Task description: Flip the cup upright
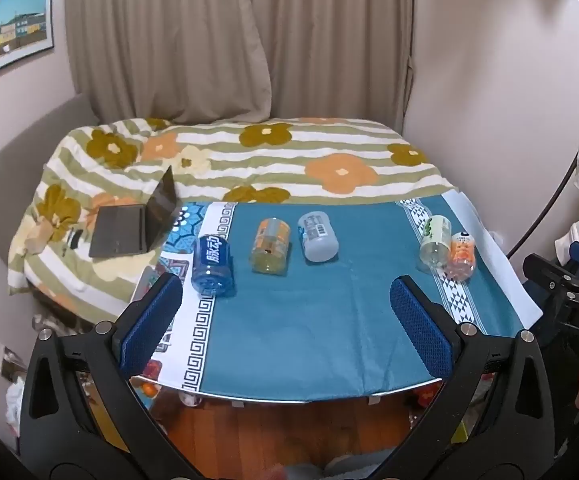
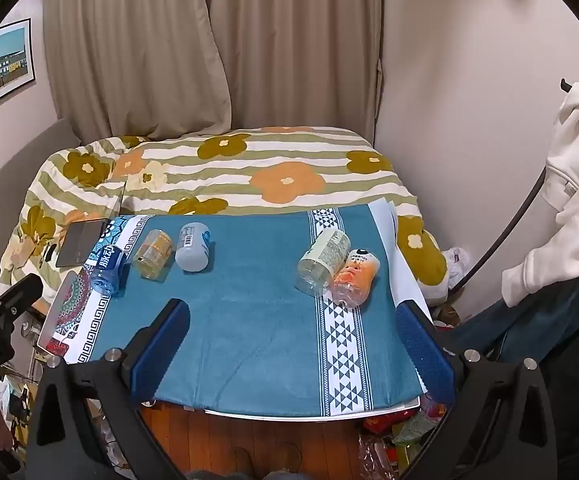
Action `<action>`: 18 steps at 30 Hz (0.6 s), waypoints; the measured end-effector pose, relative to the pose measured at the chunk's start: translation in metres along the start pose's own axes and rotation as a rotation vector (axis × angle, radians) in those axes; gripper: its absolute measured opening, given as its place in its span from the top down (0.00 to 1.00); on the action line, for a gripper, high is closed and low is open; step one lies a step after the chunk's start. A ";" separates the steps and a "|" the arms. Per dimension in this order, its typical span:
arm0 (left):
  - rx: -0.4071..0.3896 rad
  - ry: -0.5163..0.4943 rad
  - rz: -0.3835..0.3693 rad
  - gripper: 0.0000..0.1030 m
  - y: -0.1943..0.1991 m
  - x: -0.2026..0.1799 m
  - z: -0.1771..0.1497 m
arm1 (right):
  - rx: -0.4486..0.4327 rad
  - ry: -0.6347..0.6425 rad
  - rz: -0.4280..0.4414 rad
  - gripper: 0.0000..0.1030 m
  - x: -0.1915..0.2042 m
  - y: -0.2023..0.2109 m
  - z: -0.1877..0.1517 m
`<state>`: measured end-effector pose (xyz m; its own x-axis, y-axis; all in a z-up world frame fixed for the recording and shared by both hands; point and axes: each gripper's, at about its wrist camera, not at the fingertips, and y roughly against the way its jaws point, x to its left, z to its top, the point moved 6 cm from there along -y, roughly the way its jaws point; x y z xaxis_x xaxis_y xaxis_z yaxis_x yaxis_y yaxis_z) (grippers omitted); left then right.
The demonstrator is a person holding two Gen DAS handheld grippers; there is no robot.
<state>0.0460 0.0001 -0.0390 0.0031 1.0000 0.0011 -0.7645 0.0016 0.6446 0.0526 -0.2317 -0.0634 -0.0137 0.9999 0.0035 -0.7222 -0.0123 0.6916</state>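
Note:
Several plastic cups lie on their sides on a table with a blue cloth (image 1: 329, 320). A blue cup (image 1: 212, 264), an orange-yellow cup (image 1: 270, 245) and a grey-white cup (image 1: 318, 236) lie at the left. A green-labelled cup (image 1: 435, 242) and an orange cup (image 1: 463, 255) lie touching at the right. In the right wrist view they show as the blue cup (image 2: 107, 266), yellow cup (image 2: 153, 254), grey cup (image 2: 193, 246), green-labelled cup (image 2: 323, 256) and orange cup (image 2: 355, 278). My left gripper (image 1: 287, 300) is open and empty above the table's near edge. My right gripper (image 2: 291, 320) is open and empty, short of the right pair.
A bed with a flowered quilt (image 1: 249, 160) stands behind the table, with an open laptop (image 1: 133, 224) on it. Curtains and walls lie beyond. White clothing (image 2: 569, 184) hangs at the right. Clutter lies on the wooden floor (image 2: 269, 440) under the table.

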 end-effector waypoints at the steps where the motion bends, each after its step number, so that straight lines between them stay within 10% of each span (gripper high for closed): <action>1: 0.003 0.003 -0.001 0.00 0.000 0.000 0.000 | -0.005 0.001 0.000 0.01 0.000 0.000 0.000; 18: 0.000 0.011 -0.009 0.00 -0.001 0.005 0.006 | -0.009 -0.003 0.000 0.01 0.001 -0.001 0.003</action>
<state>0.0502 0.0053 -0.0350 0.0030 0.9999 -0.0136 -0.7646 0.0110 0.6444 0.0550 -0.2305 -0.0620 -0.0114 0.9999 0.0060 -0.7287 -0.0124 0.6847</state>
